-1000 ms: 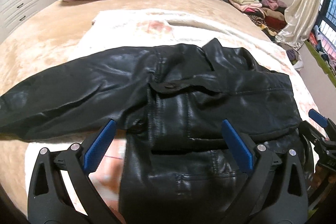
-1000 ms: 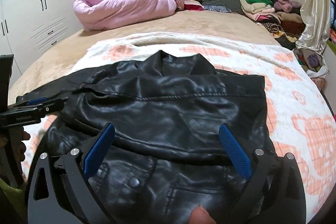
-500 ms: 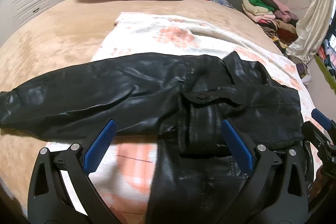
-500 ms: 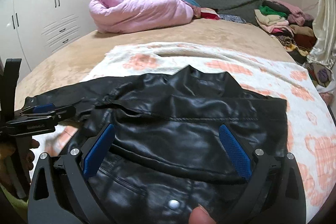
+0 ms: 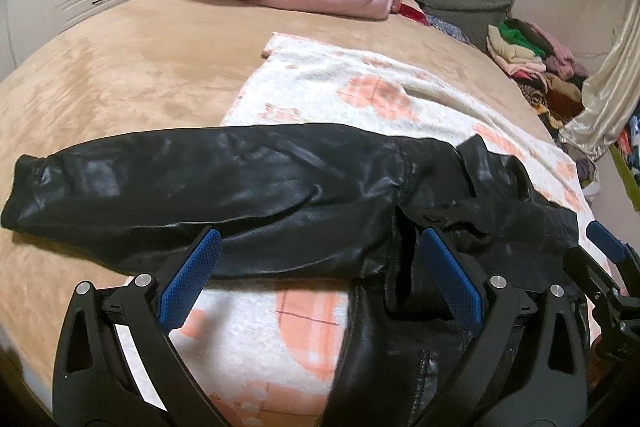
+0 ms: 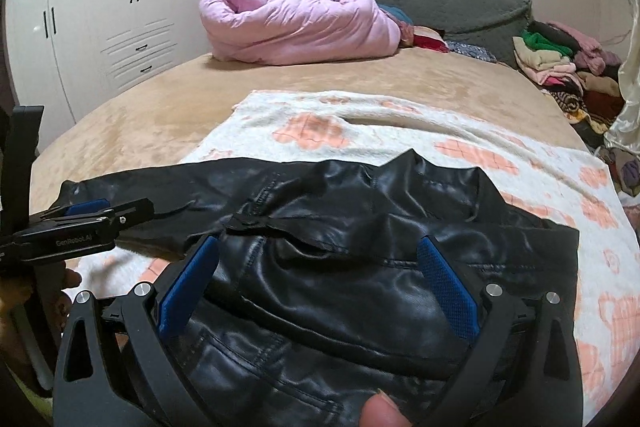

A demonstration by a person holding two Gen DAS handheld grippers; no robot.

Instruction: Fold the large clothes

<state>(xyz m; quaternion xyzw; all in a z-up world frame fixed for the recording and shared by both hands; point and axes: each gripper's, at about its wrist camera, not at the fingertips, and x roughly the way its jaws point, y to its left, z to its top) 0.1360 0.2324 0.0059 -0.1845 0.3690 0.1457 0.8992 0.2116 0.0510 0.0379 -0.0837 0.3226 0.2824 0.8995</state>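
- The black leather jacket (image 5: 280,199) lay on the white-and-orange blanket (image 5: 360,95) on the bed, one sleeve stretched past the blanket's left edge.
- The left claw (image 5: 320,275) hovered spread wide above the jacket's armpit, gripping nothing.
- The right claw (image 6: 320,283) hung spread over the jacket's body, empty.

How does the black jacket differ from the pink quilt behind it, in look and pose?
The black jacket is shiny and leather-like; the pink quilt is matte and puffy. The jacket lies low on the patterned blanket, one sleeve stretched sideways onto the tan bedspread; the quilt is rolled into a tall bundle by the headboard. The jacket sits right before both open hand-held grippers; the quilt lies far from them. Both rest on the same bed.
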